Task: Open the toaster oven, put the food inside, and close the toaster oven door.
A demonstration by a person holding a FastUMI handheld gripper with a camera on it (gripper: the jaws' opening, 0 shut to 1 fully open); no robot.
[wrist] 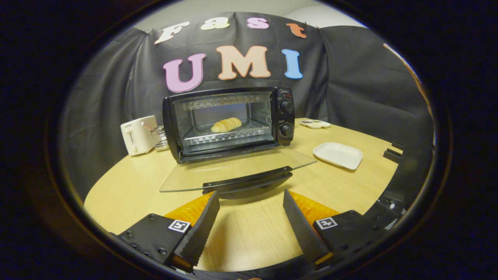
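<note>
Toaster oven (229,120) at back of wooden table (128,182), door (237,169) fully lowered, lying flat toward gripper (251,202). Door handle (247,179) just ahead of fingertips, long axis crosswise to fingers. Bread (226,124) already on rack inside, long axis roughly parallel to oven front. Jaws spread wide, gripping nothing. Remaining step, judged: approach handle from below, lift door up and away to close. White plate (338,154) empty, right of door.

I see bread (226,124) in toaster oven (228,121) | door (237,168) down just ahead of parted claw (250,202) | toaster (137,135) left | plate (338,155) right, on surface (128,182)
</note>
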